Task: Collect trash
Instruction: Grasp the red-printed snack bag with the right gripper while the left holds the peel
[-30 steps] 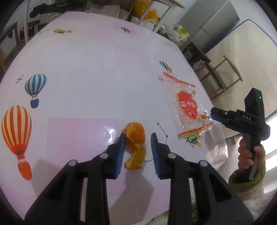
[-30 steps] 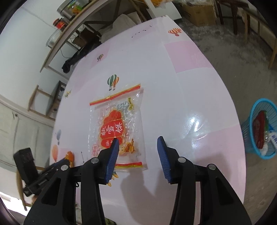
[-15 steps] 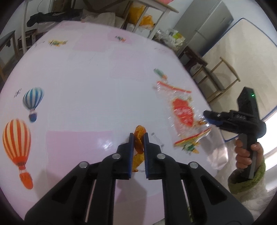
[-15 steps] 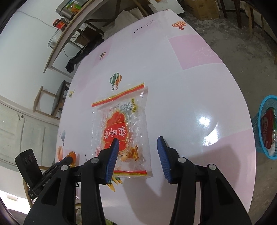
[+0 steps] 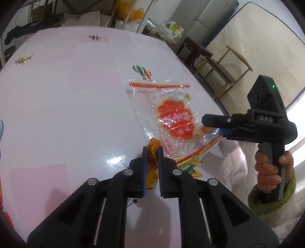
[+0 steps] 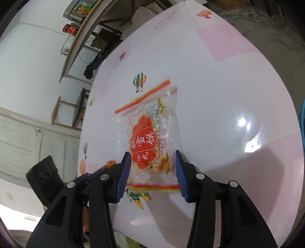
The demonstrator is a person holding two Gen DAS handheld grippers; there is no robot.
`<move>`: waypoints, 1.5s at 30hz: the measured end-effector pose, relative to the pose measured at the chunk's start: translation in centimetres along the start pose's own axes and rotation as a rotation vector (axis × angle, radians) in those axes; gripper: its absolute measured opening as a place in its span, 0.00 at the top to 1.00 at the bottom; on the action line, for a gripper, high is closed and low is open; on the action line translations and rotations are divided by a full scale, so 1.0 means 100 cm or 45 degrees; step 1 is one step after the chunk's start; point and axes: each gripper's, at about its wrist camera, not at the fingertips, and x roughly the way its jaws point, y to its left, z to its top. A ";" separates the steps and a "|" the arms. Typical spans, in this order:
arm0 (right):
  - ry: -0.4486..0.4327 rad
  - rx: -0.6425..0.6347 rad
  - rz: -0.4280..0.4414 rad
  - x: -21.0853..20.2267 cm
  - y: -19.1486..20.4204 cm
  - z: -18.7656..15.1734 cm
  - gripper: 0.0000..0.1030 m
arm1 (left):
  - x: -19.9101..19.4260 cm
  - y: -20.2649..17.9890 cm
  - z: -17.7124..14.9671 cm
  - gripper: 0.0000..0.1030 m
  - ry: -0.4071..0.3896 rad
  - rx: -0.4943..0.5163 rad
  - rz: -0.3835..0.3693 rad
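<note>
From my remote seat: a glossy pink-and-white surface [image 5: 63, 106] printed with hot-air balloons [image 5: 142, 71] and a small aeroplane [image 5: 22, 59] fills both views. Beyond its far edge I see a grey refrigerator [image 5: 205, 21], a wooden chair [image 5: 226, 66] against a pale mattress [image 5: 266, 43] — and yellow bags [image 5: 133, 12] under a shelf. On the right wrist view, jars [image 6: 71, 28] sit on a counter, dark clothing [image 6: 94, 65] hangs below, and a stool [image 6: 76, 110] stands by the wall.
</note>
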 end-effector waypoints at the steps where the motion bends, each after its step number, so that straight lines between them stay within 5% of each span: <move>1: 0.007 0.007 0.021 0.001 -0.001 -0.001 0.56 | 0.001 0.000 -0.001 0.92 0.002 -0.002 -0.003; 7: 0.002 0.016 0.054 0.002 -0.001 -0.003 0.57 | 0.002 0.000 -0.001 0.92 0.010 -0.006 -0.002; 26: -0.062 0.020 0.053 -0.007 0.002 -0.004 0.92 | -0.001 0.004 0.001 0.92 -0.023 -0.035 -0.022; 45: -0.094 0.063 0.147 -0.018 0.001 -0.005 0.94 | -0.044 0.040 0.002 0.92 -0.156 -0.173 0.032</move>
